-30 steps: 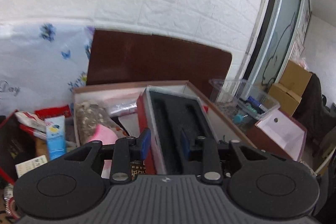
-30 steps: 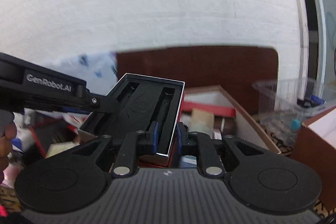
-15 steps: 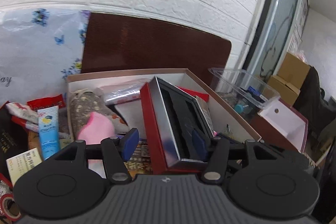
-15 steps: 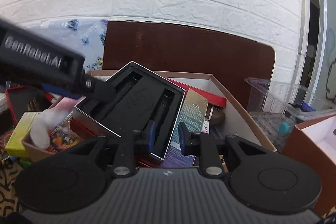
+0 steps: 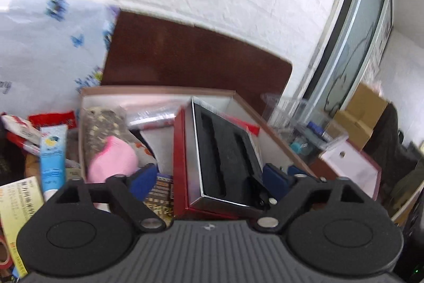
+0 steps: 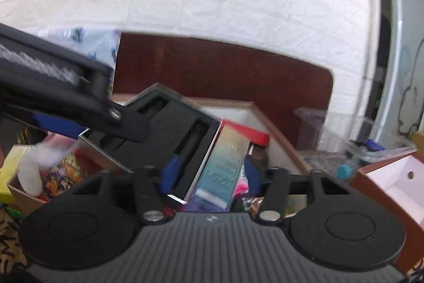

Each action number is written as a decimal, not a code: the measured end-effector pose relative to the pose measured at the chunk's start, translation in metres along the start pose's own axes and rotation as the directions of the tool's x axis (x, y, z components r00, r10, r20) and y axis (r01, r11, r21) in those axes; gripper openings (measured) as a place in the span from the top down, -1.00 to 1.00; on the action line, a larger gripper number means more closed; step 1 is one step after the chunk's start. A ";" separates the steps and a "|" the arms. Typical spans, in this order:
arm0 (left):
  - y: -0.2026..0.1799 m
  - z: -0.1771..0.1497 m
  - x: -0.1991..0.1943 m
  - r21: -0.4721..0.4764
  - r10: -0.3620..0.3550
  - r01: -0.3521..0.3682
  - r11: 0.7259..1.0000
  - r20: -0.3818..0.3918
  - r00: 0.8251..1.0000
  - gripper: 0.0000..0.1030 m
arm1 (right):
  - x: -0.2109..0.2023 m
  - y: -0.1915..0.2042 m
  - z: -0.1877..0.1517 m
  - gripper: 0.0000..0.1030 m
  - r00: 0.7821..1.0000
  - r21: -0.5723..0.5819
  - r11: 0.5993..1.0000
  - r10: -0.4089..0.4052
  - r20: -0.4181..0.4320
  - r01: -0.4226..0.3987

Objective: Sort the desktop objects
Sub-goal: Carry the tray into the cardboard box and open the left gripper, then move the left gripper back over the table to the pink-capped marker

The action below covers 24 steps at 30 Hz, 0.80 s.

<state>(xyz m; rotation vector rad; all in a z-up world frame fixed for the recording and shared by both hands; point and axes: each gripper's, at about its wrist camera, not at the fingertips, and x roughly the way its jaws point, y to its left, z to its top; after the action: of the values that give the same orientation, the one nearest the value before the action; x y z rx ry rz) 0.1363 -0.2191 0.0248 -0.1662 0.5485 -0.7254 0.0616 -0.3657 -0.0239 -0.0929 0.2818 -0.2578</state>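
A red case (image 5: 182, 161) with a black foam lining is seen propped at a tilt inside the cardboard box (image 5: 275, 134), among a pink sponge (image 5: 111, 161) and a shimmering packet (image 6: 225, 169). The left claw (image 5: 209, 181) is spread wide around the case without gripping it; the right claw (image 6: 210, 174) is likewise released, nothing held.

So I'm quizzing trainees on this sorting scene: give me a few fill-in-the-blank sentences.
1. The foam-lined case lies inside the ____ box.
2. Both the left gripper and the right gripper are ____.
3. The foam lining is ____ in colour.
4. The cream tube lies ____ the box.

Missing words: cardboard; open; black; outside
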 end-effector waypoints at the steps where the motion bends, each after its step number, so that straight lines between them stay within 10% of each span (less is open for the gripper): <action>1: 0.001 -0.001 -0.007 -0.004 0.001 -0.001 1.000 0.008 1.000 -0.84 | -0.005 0.000 0.001 -0.20 1.000 0.005 1.000 0.003 0.009 -0.003; 5: 0.006 -0.012 -0.039 0.007 0.012 -0.012 1.000 0.037 0.999 -0.88 | -0.033 0.006 0.004 -0.80 0.998 0.029 0.999 0.019 0.059 -0.021; 17: 0.040 -0.089 -0.125 -0.070 0.138 -0.135 0.988 0.037 0.990 -0.89 | -0.092 0.064 -0.014 -0.81 0.986 -0.020 0.985 0.169 0.012 -0.169; 24: 0.078 -0.132 -0.163 -0.156 0.249 -0.249 0.956 -0.019 0.968 -0.89 | -0.103 0.115 -0.036 -0.81 0.941 -0.039 0.944 0.324 -0.096 -0.329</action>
<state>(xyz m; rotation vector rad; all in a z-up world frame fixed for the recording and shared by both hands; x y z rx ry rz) 0.0119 -0.0470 -0.0449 -0.2394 0.6136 -0.4358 -0.0168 -0.2301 -0.0454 -0.0868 0.3872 0.0771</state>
